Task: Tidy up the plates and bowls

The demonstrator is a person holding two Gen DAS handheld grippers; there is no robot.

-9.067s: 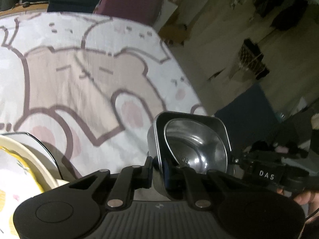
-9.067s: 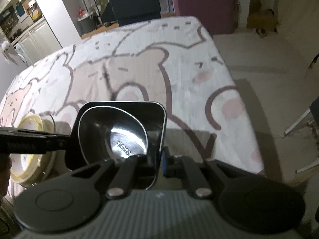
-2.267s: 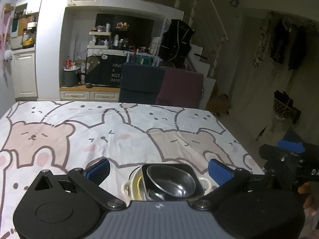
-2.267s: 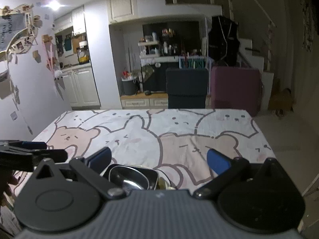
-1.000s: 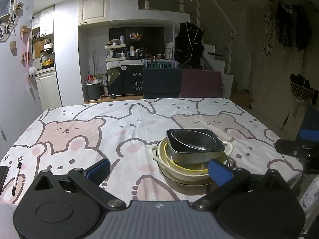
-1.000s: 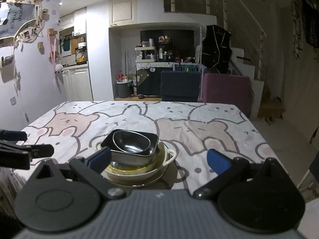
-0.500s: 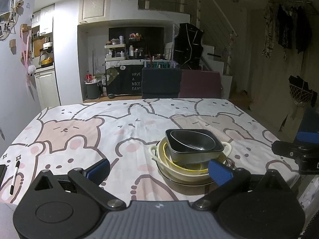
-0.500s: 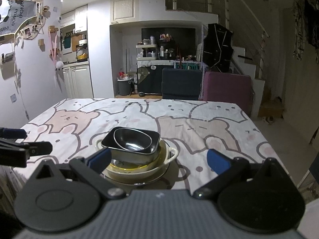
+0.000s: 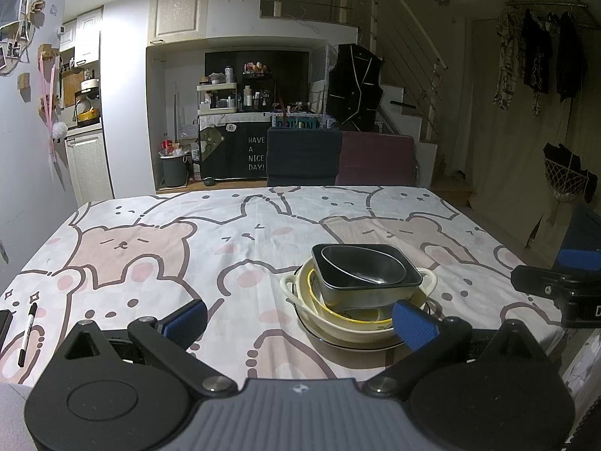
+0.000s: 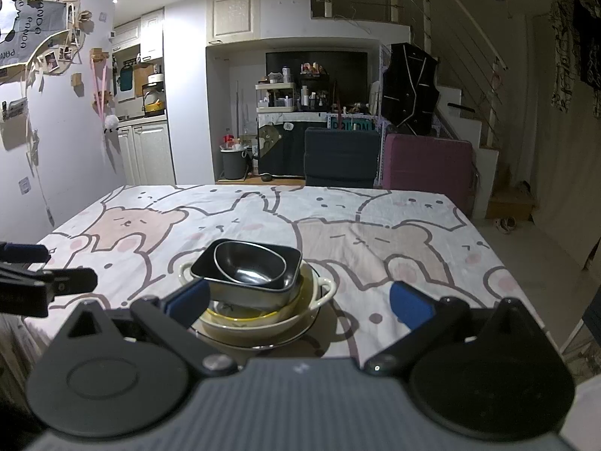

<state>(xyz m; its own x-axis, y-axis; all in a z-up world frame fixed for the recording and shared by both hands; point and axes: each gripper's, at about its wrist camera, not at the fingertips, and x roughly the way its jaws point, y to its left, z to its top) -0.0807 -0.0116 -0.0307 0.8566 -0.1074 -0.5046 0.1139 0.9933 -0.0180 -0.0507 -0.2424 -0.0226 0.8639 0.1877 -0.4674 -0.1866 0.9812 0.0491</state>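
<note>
A stack of dishes stands on the bear-print table near its front edge. A small metal bowl sits inside a square dark metal dish, which rests in a cream two-handled bowl with a yellow rim, on a dark-rimmed plate. The same stack shows in the right wrist view, with the metal bowl on top and the cream bowl below. My left gripper is open and empty, just in front of the stack. My right gripper is open and empty, also in front of the stack.
A black marker and a dark flat object lie at the table's left front corner. Two chairs, dark blue and maroon, stand at the far side. The table's right edge drops to the floor.
Both grippers have drawn slightly back from the stack and stay open. The dishes have not moved.
</note>
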